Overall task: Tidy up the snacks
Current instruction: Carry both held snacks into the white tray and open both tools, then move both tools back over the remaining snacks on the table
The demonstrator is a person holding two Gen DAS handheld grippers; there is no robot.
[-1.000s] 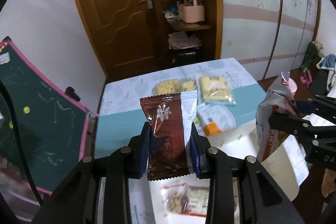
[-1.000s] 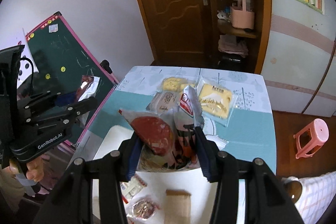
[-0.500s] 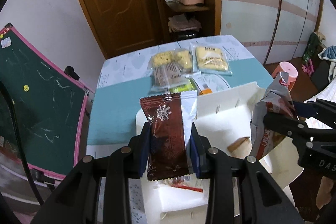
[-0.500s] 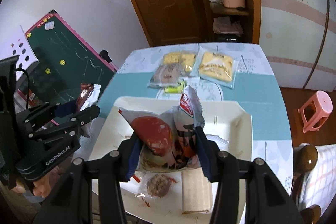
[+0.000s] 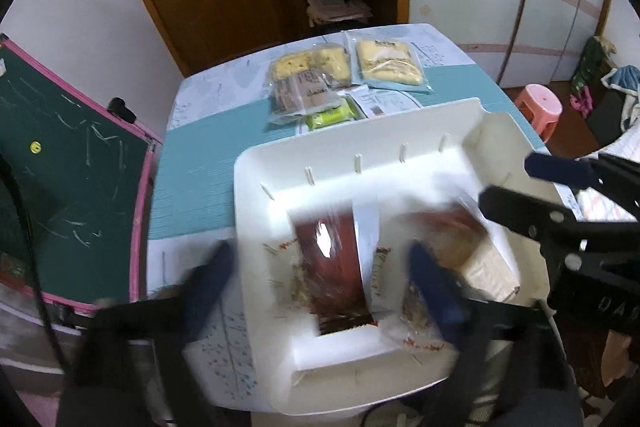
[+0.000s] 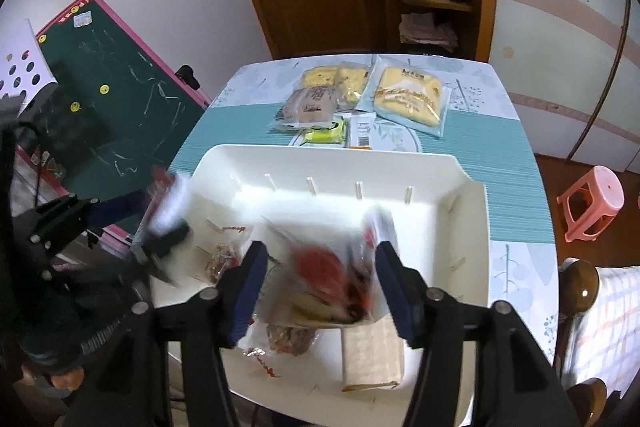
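A white tray (image 5: 360,163) (image 6: 320,155) sits on the near part of the table. My left gripper (image 5: 320,267) is open above it, and the dark red snack packet (image 5: 336,267) is loose between the spread fingers, blurred, over the tray. My right gripper (image 6: 320,267) is open too, with the red-and-white snack bag (image 6: 332,275) blurred between its fingers over the tray. Small wrapped snacks (image 6: 288,339) and a beige wafer pack (image 6: 372,359) lie in the tray.
Several snack packs lie at the table's far end: yellow cake bags (image 5: 388,67) (image 6: 412,95), a brown pastry bag (image 5: 304,95), a green pack (image 5: 330,115). A green chalkboard (image 5: 60,163) leans at the left. A pink stool (image 6: 592,203) stands at the right.
Both grippers moved down over the tray and opened. The dark red packet and the red-and-white bag are released and dropping into the tray.
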